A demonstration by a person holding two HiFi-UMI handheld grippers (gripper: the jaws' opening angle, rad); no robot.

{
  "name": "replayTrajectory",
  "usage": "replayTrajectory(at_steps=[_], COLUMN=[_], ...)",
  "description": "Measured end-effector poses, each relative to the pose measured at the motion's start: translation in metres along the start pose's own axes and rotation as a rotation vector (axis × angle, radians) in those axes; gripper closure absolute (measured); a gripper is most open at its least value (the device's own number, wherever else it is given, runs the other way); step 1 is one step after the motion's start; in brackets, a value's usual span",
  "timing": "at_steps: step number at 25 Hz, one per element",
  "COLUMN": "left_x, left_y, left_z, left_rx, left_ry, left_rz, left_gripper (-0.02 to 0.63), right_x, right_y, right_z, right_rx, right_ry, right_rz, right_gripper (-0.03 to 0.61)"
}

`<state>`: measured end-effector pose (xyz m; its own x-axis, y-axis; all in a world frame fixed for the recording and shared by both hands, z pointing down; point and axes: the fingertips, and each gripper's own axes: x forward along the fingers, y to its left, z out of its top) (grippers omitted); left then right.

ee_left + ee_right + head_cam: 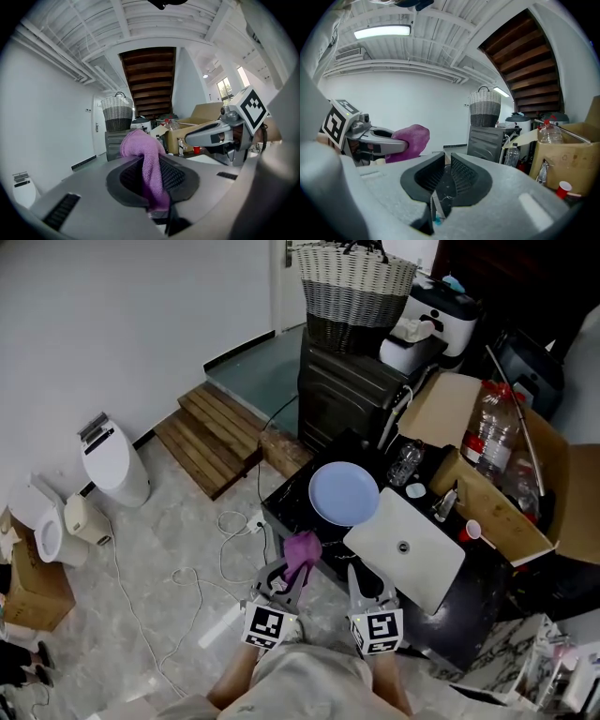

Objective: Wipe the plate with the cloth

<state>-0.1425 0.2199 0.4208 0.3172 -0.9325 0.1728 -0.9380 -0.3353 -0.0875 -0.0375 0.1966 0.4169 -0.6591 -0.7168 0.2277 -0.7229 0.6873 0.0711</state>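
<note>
The left hand-held gripper point(296, 570) was clenched on the purple cloth point(302, 547), the fabric pinched between its pads with a loose bunch standing above them, free to serve as the wiping face. It hung over the near edge of the black tabletop point(287, 501), short of the blue plate point(344, 493), which lay flat and bare near the tabletop's left edge, beside a white laptop point(405, 547). The right hand-held gripper point(360, 576) was closed on nothing just beside the left one, probably kept ready to steady the plate. Wiping had seemingly not begun.
</note>
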Motion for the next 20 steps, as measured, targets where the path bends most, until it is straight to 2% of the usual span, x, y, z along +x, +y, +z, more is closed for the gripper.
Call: replayTrajectory(at_steps=[12,20], left_x=[0.029,0.049], left_y=[0.022,0.037], left_z=[-0.009,-0.01], left_rx=[-0.013,-0.011], left_ry=[0.005,0.015], left_rz=[-0.044,-0.033], left_gripper=[0.554,0.554], right_x=[0.031,0.058], right_y=[-0.011,-0.024], right_z=[-0.007,-0.007], right_rx=[0.015,0.022], right_ry=[0.031,0.031], right_rz=[-0.045,-0.034], right_gripper=[0.541,0.541])
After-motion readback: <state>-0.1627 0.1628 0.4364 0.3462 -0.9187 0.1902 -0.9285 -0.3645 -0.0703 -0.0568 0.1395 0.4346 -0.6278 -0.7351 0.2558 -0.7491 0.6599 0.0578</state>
